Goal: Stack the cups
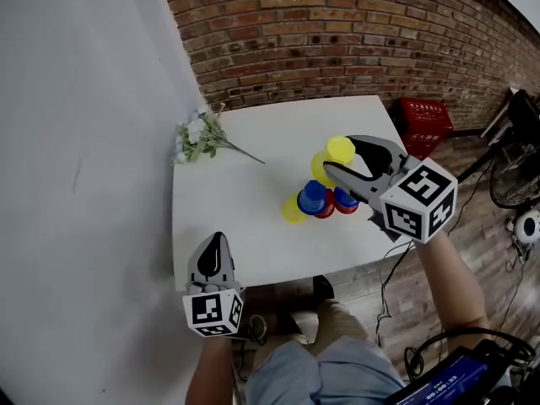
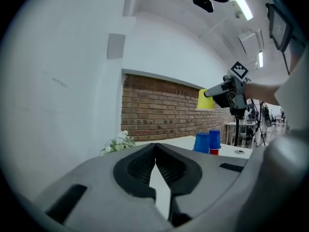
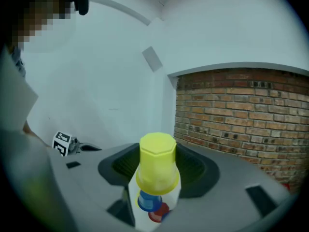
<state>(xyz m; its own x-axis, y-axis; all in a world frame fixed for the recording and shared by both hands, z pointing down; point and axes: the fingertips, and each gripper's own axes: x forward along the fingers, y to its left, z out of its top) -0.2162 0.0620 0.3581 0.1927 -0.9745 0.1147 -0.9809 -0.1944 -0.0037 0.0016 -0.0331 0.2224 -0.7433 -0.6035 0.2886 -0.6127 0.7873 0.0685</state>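
Note:
My right gripper (image 1: 339,154) is shut on an upside-down yellow cup (image 1: 340,149), held in the air above the cups on the white table (image 1: 245,201). The right gripper view has that yellow cup (image 3: 157,170) between the jaws, with a blue cup (image 3: 148,201) and a red cup (image 3: 159,211) far below it. On the table stand two blue cups (image 1: 312,196) (image 1: 346,199), a red cup (image 1: 327,207) and another yellow cup (image 1: 293,211), close together. My left gripper (image 1: 216,243) hangs at the table's near edge, shut and empty (image 2: 155,149).
A sprig of white flowers (image 1: 201,137) lies at the table's far left corner. A brick wall runs behind the table and a white wall along the left. On the floor to the right are a red crate (image 1: 426,121) and a fan (image 1: 515,175).

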